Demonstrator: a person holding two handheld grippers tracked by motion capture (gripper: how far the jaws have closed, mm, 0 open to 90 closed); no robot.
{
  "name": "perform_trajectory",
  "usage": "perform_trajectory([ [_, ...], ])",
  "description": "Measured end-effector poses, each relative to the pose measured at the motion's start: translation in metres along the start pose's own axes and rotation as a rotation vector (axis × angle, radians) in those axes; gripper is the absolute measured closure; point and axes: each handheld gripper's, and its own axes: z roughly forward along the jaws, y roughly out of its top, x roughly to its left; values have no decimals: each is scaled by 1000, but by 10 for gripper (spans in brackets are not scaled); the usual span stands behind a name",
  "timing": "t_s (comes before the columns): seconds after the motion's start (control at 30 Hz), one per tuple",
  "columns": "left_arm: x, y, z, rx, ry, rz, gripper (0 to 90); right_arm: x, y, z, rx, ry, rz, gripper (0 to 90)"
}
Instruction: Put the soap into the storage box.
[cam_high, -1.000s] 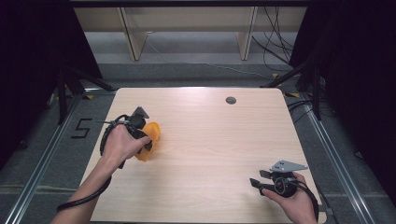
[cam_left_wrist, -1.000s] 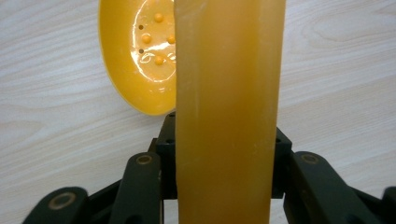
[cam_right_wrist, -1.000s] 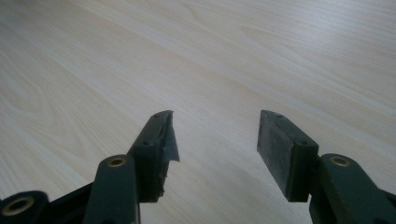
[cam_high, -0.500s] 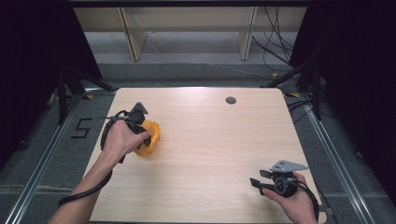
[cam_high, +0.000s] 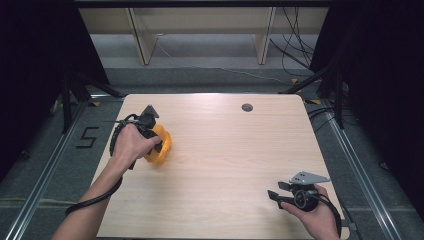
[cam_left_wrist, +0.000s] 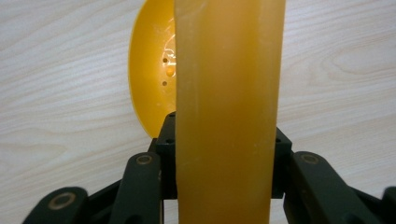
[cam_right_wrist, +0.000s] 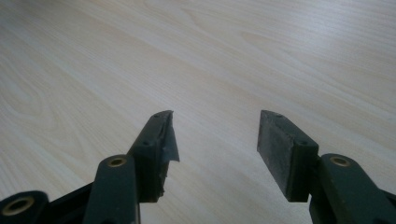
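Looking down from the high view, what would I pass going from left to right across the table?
Left tool holding the orange roll → small dark disc farther back on the table → right tool, open, near the front corner.

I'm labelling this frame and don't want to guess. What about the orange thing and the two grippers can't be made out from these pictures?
- Orange object: high view, the left hand covers part of it, so its whole shape is unclear.
- Same object: left gripper view, too close, cut off at top and bottom edges.
- Left gripper: high view, its fingertips are hidden by the hand and the object.
- Small dark disc: high view, too small to identify.
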Motion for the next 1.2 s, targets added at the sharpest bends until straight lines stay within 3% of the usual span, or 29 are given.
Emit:
perform_trajectory([
  [0.03, 0, 1, 0, -2, 3, 3, 605, 2, 0, 0, 3, 2, 19, 462],
  [0.07, 1, 2, 1, -3, 0, 4, 605, 0, 0, 0, -1, -6, -11, 462],
  [0.1, 1, 2, 2, -8, 6, 3, 605, 0, 0, 0, -3, -3, -9, 462],
  [0.13, 2, 3, 2, -4, 11, 28, 605, 0, 0, -1, -3, -3, -9, 462],
  [0.27, 1, 5, 3, -8, 5, -5, 605, 0, 0, -1, -2, -3, -8, 462],
  [0.4, 4, 8, 2, -2, 18, 30, 605, 0, 0, 0, 0, -2, -6, 462],
  [0.9, 8, 15, 7, -5, 27, 11, 605, 0, 0, 0, 1, -1, -7, 462],
  [0.97, 7, 16, 8, -15, 25, -9, 605, 0, 0, -1, 0, -2, -6, 462],
  [1.03, 9, 17, 8, -4, 25, 9, 605, 0, 0, 0, 0, -2, -6, 462],
  [1.2, 10, 19, 11, -3, 30, 0, 605, 0, 0, 0, 1, -1, -6, 462],
])
